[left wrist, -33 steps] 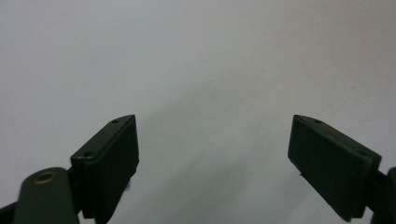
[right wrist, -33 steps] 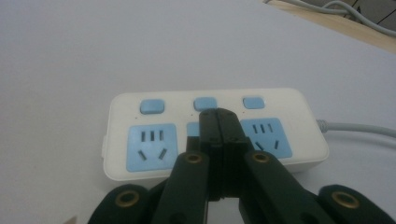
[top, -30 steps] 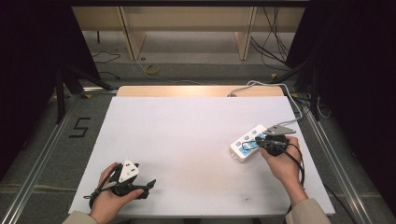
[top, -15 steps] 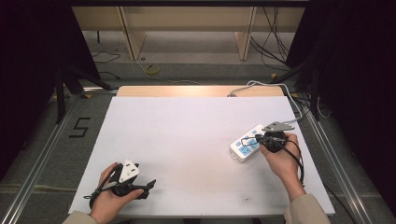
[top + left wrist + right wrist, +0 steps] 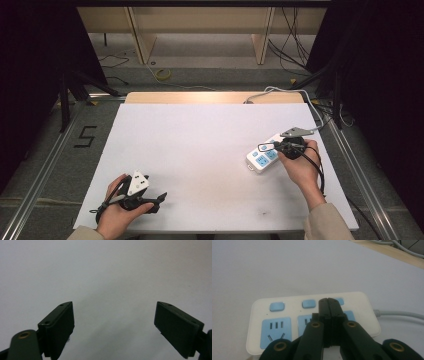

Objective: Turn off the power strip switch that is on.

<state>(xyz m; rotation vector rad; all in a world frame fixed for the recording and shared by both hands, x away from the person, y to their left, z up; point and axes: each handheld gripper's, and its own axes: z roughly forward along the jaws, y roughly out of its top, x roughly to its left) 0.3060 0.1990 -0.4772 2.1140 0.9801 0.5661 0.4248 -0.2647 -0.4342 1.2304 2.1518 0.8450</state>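
A white power strip (image 5: 266,154) with blue sockets was seen lying near the right edge of a white table (image 5: 200,145), its grey cable (image 5: 280,92) running off toward the far edge. The right gripper (image 5: 329,305) was held over the strip, jaws pressed together, their tips above the row of blue switches. The left gripper (image 5: 113,322) was held low over bare tabletop at the near left, jaws spread wide, nothing between them.

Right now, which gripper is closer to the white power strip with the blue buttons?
Right. The right gripper hangs shut just over the power strip and its blue buttons. The left gripper, open, is far across the table near the front edge.
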